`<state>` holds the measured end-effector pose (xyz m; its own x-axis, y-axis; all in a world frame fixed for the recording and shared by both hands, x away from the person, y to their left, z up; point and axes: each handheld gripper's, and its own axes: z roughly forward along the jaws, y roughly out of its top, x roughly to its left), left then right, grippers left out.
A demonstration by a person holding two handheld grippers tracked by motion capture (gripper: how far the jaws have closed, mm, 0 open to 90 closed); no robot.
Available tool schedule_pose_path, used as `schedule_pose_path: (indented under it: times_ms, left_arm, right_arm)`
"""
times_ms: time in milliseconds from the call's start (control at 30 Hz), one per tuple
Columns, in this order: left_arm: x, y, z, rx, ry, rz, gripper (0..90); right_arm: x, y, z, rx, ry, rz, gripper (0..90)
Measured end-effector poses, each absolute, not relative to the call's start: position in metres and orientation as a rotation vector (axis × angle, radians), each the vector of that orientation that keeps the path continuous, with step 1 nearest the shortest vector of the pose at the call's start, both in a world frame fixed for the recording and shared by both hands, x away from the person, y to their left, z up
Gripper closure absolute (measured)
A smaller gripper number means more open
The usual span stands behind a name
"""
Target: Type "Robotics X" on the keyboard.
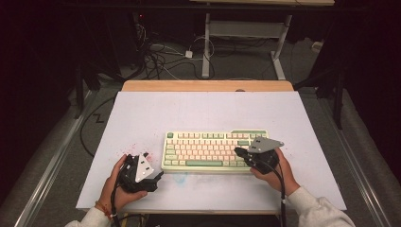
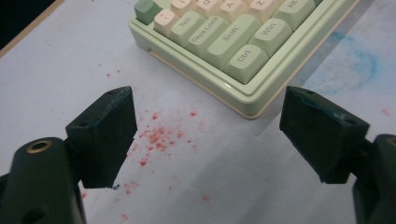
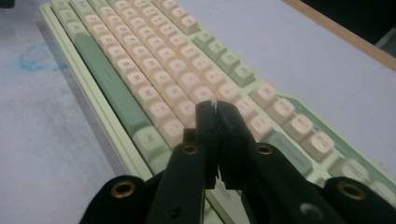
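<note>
Keyboard point(image 1: 215, 151) lying flat on the white board point(image 1: 142, 113), nearer its front edge, long axis running left to right, spacebar row toward the person. Wide bare board behind it. Left gripper point(image 2: 205, 135) just off the keyboard's left front corner, jaws spread wide, empty. Right gripper point(image 3: 215, 112) over the keyboard's right end, jaws pressed together, holding nothing.

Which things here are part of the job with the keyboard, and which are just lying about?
In use: keyboard; right gripper, shut over the keys; left gripper, open beside the keyboard's corner.

Lying about: red specks, blue smudge, cables on the floor.
</note>
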<state>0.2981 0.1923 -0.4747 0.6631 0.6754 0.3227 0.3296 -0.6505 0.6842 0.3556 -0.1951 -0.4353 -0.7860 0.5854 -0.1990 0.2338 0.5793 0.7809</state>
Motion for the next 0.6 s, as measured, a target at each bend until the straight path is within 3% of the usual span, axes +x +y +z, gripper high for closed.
schedule_pose_path:
  times_ms: [600]
  left_arm:
    - [0.301,0.192,-0.480,2.307,0.774,0.727,17.5]
  right_arm:
    - [0.397,-0.132,-0.447,0.609,2.480,0.960,90.0]
